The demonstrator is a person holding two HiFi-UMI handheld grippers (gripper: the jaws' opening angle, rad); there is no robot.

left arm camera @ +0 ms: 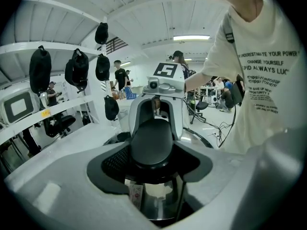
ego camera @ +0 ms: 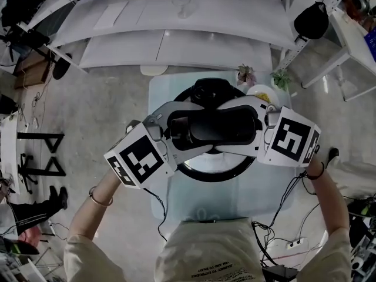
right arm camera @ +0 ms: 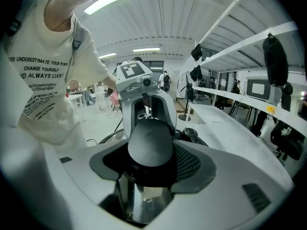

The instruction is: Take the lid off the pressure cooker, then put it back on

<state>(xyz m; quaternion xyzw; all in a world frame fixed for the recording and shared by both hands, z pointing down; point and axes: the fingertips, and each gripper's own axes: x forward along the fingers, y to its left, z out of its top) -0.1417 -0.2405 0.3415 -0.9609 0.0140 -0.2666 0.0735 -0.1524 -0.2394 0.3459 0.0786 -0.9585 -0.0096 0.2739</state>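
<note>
Holding lid handle (ego camera: 226, 127) at frame centre by its 2 ends: left gripper (ego camera: 176, 131) and right gripper (ego camera: 257, 125) both clamped. Plan: move both evenly, keeping level over pressure cooker (ego camera: 211, 175).

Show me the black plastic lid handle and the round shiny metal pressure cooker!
black plastic lid handle (ego camera: 226, 125), head view, middle of its top
round shiny metal pressure cooker (ego camera: 214, 162), head view, shiny lid near front edge

One round steel pressure cooker (left arm camera: 158, 201), one black-handled lid (ego camera: 223, 127), two white grippers (ego camera: 176, 128) (ego camera: 258, 122), two small potted plants (ego camera: 245, 74) (ego camera: 281, 80) far right.
</note>
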